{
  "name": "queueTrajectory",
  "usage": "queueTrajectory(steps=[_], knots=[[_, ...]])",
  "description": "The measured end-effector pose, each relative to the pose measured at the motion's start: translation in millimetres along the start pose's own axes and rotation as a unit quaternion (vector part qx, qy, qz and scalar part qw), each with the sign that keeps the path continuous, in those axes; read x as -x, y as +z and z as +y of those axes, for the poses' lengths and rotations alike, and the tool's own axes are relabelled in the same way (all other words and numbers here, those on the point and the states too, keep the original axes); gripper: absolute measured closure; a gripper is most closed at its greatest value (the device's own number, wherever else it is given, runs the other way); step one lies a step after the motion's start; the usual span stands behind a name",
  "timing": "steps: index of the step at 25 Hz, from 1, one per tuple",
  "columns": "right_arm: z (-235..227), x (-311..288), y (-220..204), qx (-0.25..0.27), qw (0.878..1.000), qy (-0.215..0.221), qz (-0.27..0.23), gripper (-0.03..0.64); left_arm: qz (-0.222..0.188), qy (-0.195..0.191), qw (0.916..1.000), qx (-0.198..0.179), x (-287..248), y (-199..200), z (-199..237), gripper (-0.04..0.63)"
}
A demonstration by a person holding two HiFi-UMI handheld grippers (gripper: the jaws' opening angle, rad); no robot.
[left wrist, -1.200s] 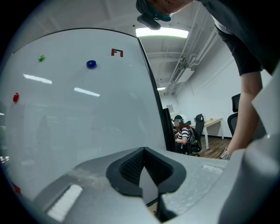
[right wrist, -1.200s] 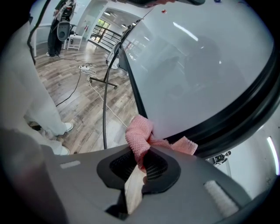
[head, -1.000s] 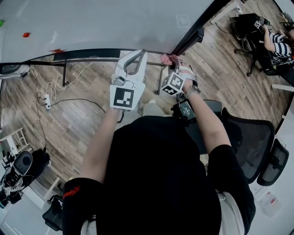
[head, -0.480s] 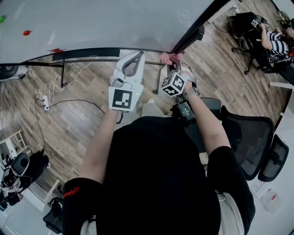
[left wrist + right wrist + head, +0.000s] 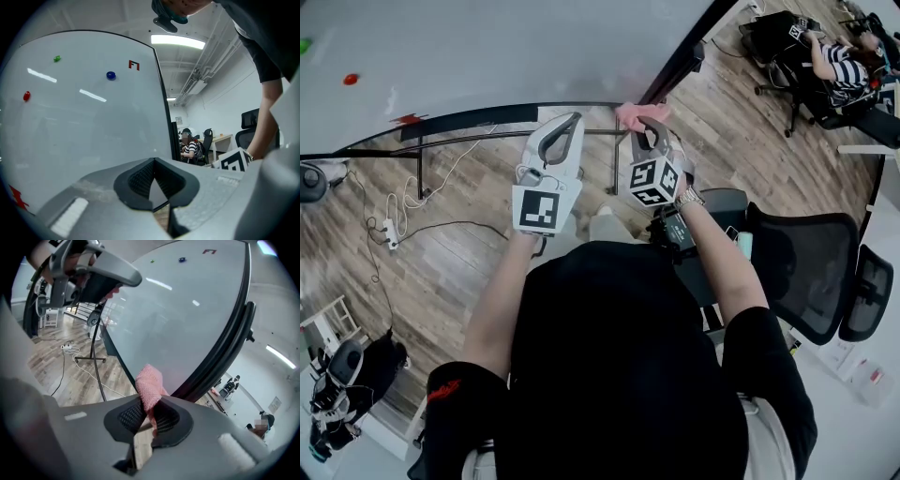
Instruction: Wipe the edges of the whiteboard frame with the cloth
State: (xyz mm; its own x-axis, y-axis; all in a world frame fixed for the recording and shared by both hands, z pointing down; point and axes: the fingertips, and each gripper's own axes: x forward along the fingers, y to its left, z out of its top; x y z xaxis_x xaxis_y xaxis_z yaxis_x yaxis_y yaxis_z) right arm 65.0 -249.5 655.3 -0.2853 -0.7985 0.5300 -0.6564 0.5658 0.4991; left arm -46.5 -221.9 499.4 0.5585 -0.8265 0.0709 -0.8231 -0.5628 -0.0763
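Pinching pink cloth (image 5: 150,385) by whiteboard frame (image 5: 234,329) btm corner: R tongs (image 5: 151,404); L tongs (image 5: 153,163) pressed together, empty.

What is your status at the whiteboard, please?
Right gripper shut on pink cloth, by lower corner of whiteboard frame. Left gripper shut, empty. Nothing blocking the frame.

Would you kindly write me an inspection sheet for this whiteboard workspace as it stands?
Surface: whiteboard, upright, mostly bare white.
Job's things: pink cloth by the dark frame's lower corner; contact unclear.
Clutter: red magnet, green magnet and blue magnet on the board.
Grippers: right gripper shut on the cloth; left gripper shut, empty.
Cables: white power strip with cable on the wooden floor.
Surroundings: office chair; seated person beyond.
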Motion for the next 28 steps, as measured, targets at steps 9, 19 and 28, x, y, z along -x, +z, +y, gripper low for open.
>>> queueTrajectory(steps=[9, 19, 28], knots=[[-10.8, 52.5, 76.9, -0.138, 0.986, -0.049, -0.076, 0.588, -0.006, -0.011, 0.9999, 0.004, 33.8, 3.6, 27.5, 0.594], [-16.4, 113.8, 158.7, -0.279, 0.943, -0.08, -0.163, 0.588, -0.03, -0.003, 0.9996, -0.003, 75.3, 25.5, 69.2, 0.594], [-18.2, 160.3, 198.9, -0.313, 0.918, -0.111, -0.219, 0.588, -0.05, 0.031, 0.9982, 0.006, 106.2, 46.5, 103.3, 0.594]])
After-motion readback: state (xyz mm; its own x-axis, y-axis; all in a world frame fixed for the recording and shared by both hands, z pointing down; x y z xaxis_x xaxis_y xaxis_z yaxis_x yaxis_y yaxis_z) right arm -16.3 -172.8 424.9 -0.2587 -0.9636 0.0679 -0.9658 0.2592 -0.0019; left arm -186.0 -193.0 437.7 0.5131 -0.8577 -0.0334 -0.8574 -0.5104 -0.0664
